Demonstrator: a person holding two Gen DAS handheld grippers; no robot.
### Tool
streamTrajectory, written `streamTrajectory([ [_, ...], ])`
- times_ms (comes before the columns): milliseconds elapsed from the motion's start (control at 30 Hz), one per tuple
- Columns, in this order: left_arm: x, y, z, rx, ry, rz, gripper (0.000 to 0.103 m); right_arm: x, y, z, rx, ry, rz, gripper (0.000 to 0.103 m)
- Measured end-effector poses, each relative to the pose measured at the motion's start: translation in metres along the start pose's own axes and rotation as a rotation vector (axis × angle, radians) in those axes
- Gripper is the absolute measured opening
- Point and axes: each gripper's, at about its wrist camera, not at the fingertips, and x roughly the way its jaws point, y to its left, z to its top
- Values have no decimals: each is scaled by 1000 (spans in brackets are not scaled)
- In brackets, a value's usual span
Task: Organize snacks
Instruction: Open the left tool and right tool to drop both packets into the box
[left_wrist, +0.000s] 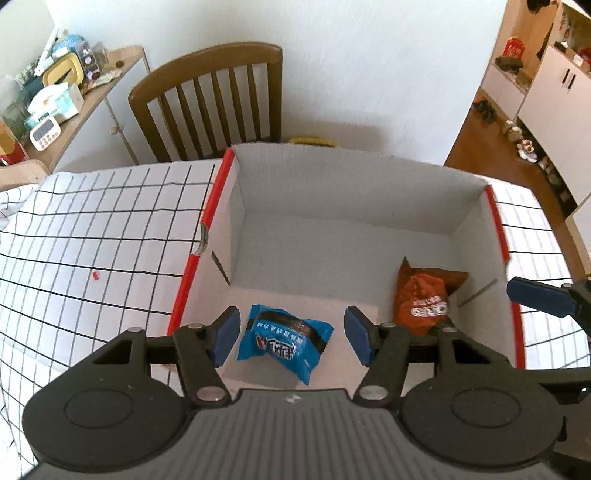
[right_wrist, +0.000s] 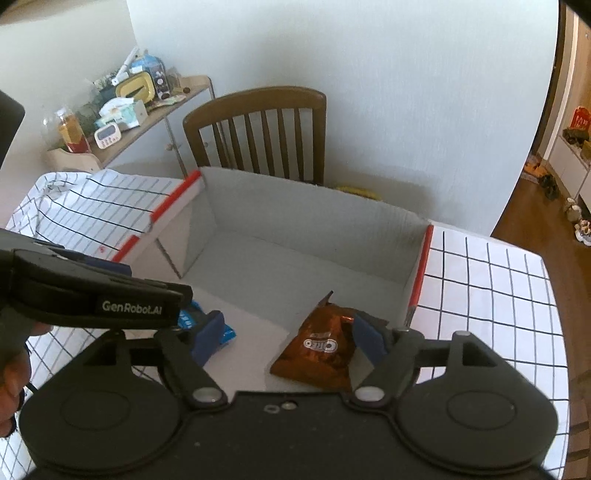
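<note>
Left wrist view: both packets lie in the white box (left_wrist: 343, 192), blue packet (left_wrist: 282, 341) lower centre between the released left gripper (left_wrist: 291, 334), brown packet (left_wrist: 421, 299) right; right gripper (right_wrist: 290, 339) spread, one pad apparently brushing it, so lifting away might drag it.

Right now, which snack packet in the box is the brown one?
The brown Oreo packet, lying toward the right wall of the box. The other, the blue packet, lies to its left.

box (left_wrist: 369, 192) top open, two packets (left_wrist: 282, 341) inside
</note>
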Motion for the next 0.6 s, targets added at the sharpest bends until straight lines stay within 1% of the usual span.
streamTrajectory([
  [233, -47, 3, -12, 11, -63, -31, 62, -40, 12, -3, 11, -54, -5, 84],
  [600, -115, 15, -44, 40, -153, -91, 62, -100, 32, -20, 27, -115, 2, 88],
])
